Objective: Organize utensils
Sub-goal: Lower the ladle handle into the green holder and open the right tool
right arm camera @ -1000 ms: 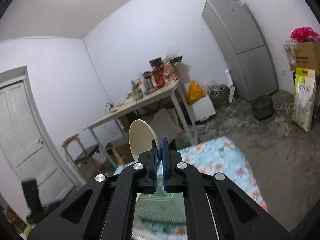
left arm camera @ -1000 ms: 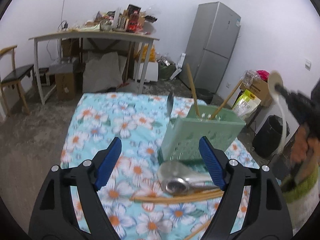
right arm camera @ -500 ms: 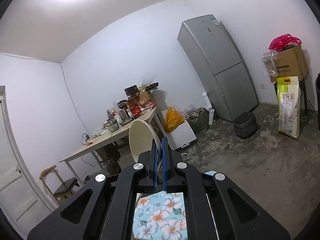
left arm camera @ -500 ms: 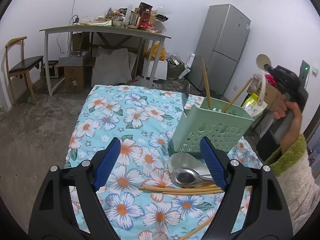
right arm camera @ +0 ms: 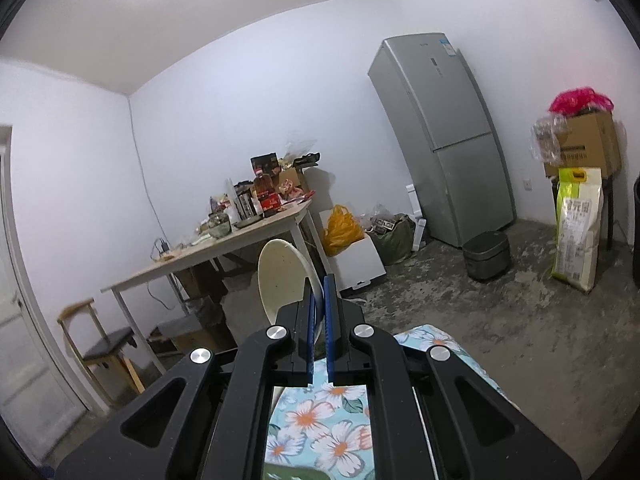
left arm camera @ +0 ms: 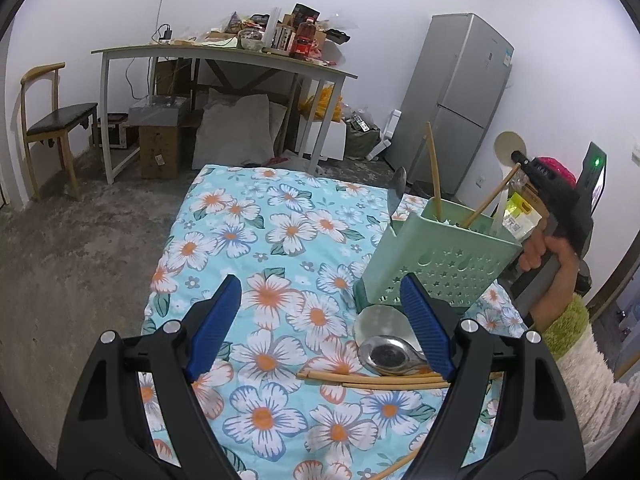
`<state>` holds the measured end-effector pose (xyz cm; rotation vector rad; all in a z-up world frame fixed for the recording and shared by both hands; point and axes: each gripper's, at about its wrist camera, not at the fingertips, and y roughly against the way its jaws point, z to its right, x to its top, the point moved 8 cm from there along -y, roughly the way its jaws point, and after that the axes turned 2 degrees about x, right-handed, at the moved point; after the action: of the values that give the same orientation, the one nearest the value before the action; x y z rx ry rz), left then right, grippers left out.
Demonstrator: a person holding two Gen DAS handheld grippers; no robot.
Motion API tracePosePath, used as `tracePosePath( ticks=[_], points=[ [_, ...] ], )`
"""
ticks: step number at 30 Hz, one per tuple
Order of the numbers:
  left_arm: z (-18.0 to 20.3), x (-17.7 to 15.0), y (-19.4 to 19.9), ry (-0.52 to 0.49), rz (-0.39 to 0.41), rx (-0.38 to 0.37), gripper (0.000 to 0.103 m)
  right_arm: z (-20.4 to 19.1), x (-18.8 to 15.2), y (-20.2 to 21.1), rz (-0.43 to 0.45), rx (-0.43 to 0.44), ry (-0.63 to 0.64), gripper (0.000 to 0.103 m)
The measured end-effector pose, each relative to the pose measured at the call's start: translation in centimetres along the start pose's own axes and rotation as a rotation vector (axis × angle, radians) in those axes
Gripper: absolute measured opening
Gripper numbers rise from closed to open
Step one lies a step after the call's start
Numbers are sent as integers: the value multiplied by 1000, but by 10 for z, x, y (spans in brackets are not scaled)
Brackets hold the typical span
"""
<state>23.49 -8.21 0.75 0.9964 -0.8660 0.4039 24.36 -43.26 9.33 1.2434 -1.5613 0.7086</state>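
Note:
A green perforated utensil holder (left arm camera: 436,260) stands on the floral cloth at the right, with chopsticks (left arm camera: 434,172) and a metal spoon (left arm camera: 396,192) upright in it. In front of it lie a metal ladle (left arm camera: 392,354), a round lid (left arm camera: 380,322) and loose chopsticks (left arm camera: 372,380). My left gripper (left arm camera: 320,328) is open and empty, low over the cloth. My right gripper (right arm camera: 319,316) is shut on a cream rice paddle (right arm camera: 282,276), blade up. In the left wrist view the rice paddle (left arm camera: 509,146) hangs above the holder's right end.
The floral cloth (left arm camera: 248,232) covers the table. Behind stand a cluttered white table (left arm camera: 224,56), a wooden chair (left arm camera: 52,120), a grey fridge (left arm camera: 456,96), boxes and bags on a concrete floor. A rice cooker (right arm camera: 486,254) sits by the fridge.
My right gripper has lifted the rice paddle and carried it over toward the holder, tilting upward. My left gripper has drawn back a little and stays open.

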Motion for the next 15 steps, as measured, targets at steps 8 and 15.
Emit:
tracePosePath(
  ticks=[8,15],
  points=[
    [-1,-2,-1,9,-3,-8,77,-1,-26,9,-39,-9,49,5],
    [2,-3,-3,18,-4,-29,77,1,-35,36,-82,29,57,36]
  ],
)
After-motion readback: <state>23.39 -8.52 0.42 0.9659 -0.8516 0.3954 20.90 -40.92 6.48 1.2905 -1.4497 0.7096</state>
